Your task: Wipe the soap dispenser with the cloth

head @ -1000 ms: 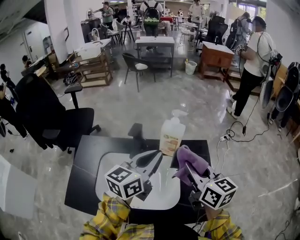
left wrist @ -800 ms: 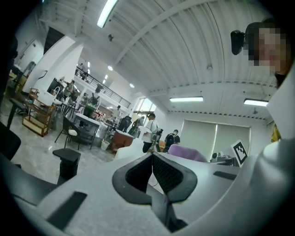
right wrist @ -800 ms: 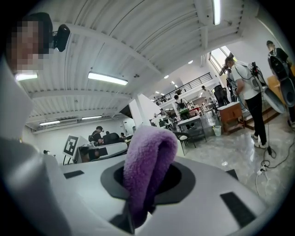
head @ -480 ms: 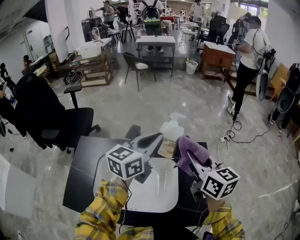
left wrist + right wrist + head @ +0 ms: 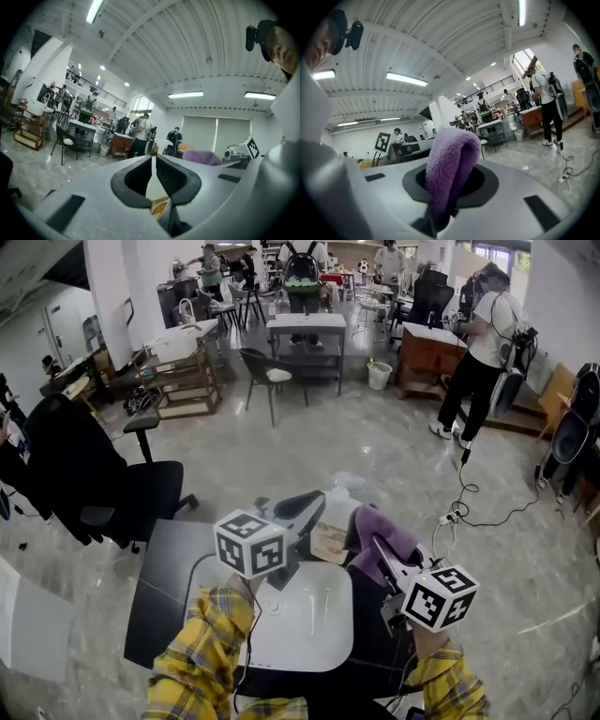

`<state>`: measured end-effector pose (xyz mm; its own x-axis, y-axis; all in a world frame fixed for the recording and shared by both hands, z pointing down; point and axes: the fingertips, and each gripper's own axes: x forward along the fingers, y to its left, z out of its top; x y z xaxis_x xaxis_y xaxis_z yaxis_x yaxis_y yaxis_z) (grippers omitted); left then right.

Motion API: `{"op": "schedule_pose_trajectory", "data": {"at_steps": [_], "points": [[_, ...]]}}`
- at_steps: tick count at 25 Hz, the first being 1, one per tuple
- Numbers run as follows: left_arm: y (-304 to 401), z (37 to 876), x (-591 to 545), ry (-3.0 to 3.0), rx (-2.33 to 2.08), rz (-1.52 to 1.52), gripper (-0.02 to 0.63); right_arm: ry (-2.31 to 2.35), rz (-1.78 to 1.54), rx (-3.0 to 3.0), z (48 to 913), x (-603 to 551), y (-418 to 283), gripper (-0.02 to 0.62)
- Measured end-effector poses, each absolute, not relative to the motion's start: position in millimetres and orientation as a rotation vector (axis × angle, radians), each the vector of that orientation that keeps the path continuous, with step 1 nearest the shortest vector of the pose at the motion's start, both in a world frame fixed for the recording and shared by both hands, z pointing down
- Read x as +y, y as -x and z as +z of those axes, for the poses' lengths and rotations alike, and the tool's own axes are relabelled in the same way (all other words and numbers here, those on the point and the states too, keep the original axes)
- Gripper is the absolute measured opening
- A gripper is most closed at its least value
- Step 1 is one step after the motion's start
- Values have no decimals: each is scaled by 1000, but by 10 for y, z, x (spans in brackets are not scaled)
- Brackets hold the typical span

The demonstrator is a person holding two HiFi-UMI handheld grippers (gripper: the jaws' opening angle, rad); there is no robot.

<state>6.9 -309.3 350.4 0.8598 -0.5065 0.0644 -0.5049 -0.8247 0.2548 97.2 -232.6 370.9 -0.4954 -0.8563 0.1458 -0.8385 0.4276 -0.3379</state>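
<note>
- Left gripper — jaws together, nothing between them. Its tips lie just beside the soap dispenser, probably to brace it, though contact cannot be confirmed.
- Soap dispenser: at the far edge of the white board on the dark table, between the two grippers, base hidden.
- Right gripper — clamped on the purple cloth, which folds over the tips so that soft pile would meet the bottle.
- Judgement: wiping appears imminent, as the cloth sits just beside the bottle.

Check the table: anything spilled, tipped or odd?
Nothing stands out. The soap dispenser sits partly hidden behind the left gripper; the purple cloth is pinched in the right gripper; no spill shows.
</note>
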Motion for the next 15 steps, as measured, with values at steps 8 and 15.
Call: {"op": "schedule_pose_trajectory", "data": {"at_steps": [8,15], "points": [[-190,3521,-3171,-2836,-641,69,147,1561,-591,2617,3760,-2385,-1014,67],[-412,3482,-3239,-2933,-525,164,167,1550,-593,2636,3766,-2435,-1042,68]]}}
